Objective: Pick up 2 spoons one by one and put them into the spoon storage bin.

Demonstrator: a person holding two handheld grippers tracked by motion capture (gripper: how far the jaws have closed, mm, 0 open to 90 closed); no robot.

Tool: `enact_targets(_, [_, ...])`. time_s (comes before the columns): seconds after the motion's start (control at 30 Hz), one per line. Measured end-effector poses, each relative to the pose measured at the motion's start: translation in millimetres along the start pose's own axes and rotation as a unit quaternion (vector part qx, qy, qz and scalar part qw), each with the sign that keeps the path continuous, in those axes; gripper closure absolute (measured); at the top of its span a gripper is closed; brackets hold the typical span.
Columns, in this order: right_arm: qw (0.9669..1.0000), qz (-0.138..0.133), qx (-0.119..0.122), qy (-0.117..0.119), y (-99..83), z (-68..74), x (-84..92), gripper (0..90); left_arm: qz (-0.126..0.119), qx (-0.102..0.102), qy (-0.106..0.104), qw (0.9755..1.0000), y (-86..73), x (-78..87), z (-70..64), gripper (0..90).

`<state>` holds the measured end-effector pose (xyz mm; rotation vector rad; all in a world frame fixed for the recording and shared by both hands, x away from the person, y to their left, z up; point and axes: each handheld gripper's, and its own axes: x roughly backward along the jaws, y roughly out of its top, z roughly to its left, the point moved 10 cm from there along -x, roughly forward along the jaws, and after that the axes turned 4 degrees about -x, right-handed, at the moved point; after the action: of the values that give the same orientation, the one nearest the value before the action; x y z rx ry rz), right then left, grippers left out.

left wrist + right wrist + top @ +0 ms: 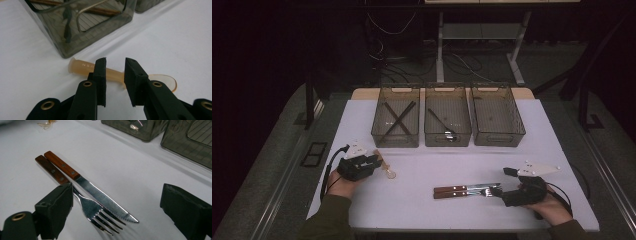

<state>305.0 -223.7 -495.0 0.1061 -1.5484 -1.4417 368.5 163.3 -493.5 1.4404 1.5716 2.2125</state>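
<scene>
left gripper [115, 75]: low over the white table [422, 200] at its left side, pointing toward the bins; its jaws stand on either side of the spoon's handle with a narrow gap left, and i cannot tell whether the pads press on it yet.
spoon [113, 74]: a translucent amber plastic one, lying flat on the table just in front of the left bin; its handle runs between the left gripper's jaws, the handle's end sticks out on one side and the bowl on the other. in the high view [385, 167] it lies right at the gripper's tip.
right gripper [117, 202]: held low at the table's right side, jaws spread wide, gripping nothing; the fork's tines and the knife's tip lie on the table between them.
fork [95, 211]: dark wooden handle, flat on the table, side by side with the knife and touching it.
knife [100, 197]: serrated blade, reddish wooden handle, parallel to the fork.
left bin [395, 137]: smoky clear plastic, at the far side of the table, with two dark sticks crossed inside.
middle bin [447, 137]: same kind, just beside the left one, holding one dark utensil.
right bin [498, 137]: same kind, at the end of the row.
</scene>
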Motion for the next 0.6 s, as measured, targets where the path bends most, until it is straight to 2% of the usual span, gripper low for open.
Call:
enact_targets(0.2, [1.0, -0.002, 0.0, 0.0, 0.3, 0.4, 0.7, 11.6, 0.022, -0.015, -0.02, 0.9995, -6.6, -3.3, -10.8, 71.4])
enact_targets(0.3, [1.0, -0.003, 0.001, 0.0, 0.7, 0.4, 1.0, 11.6, 0.027, -0.015, -0.019, 0.9993, -11.0, -3.0, -12.7, 73.4])
enact_targets(0.6, [1.0, -0.004, 0.002, 0.001, 1.6, 1.0, 1.4, 11.6, 0.065, -0.034, -0.023, 0.997, -21.9, -9.3, -13.1, 76.4])
